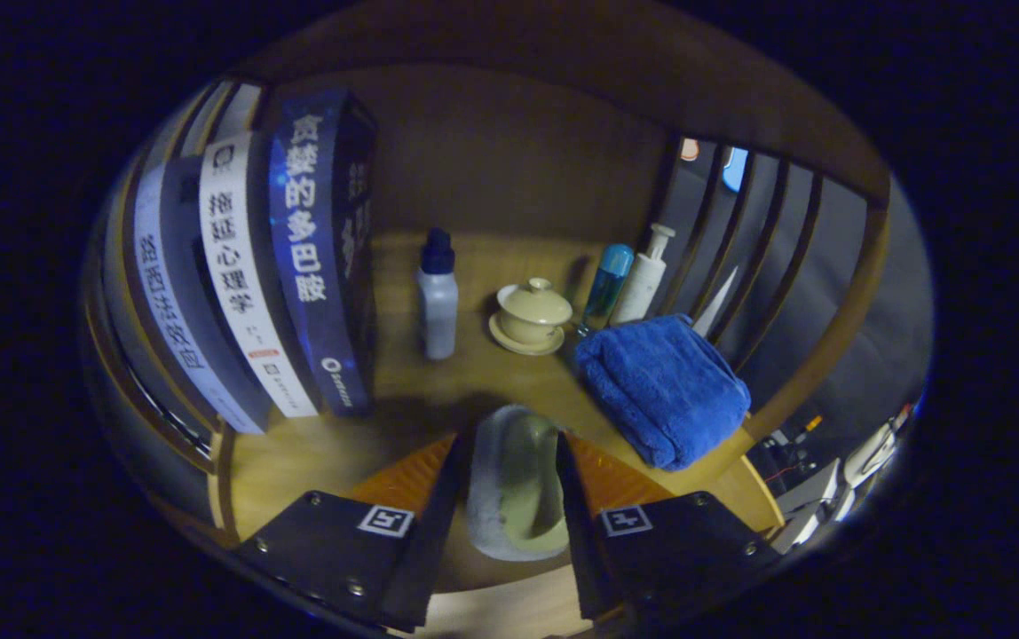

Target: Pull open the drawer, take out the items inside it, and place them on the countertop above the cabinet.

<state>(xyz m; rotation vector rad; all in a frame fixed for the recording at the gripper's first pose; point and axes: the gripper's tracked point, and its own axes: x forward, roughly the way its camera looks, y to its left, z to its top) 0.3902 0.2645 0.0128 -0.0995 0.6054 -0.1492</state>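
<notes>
Gripper view: tongs clamp a sponge (towel near).

1. My gripper had both fingers pressed on a pale oval dish above the wooden countertop.
2. Ahead stood a dark-capped bottle, a lidded cup and two slim bottles.
3. A folded blue towel lay beside my right finger; upright books stood left.
</notes>
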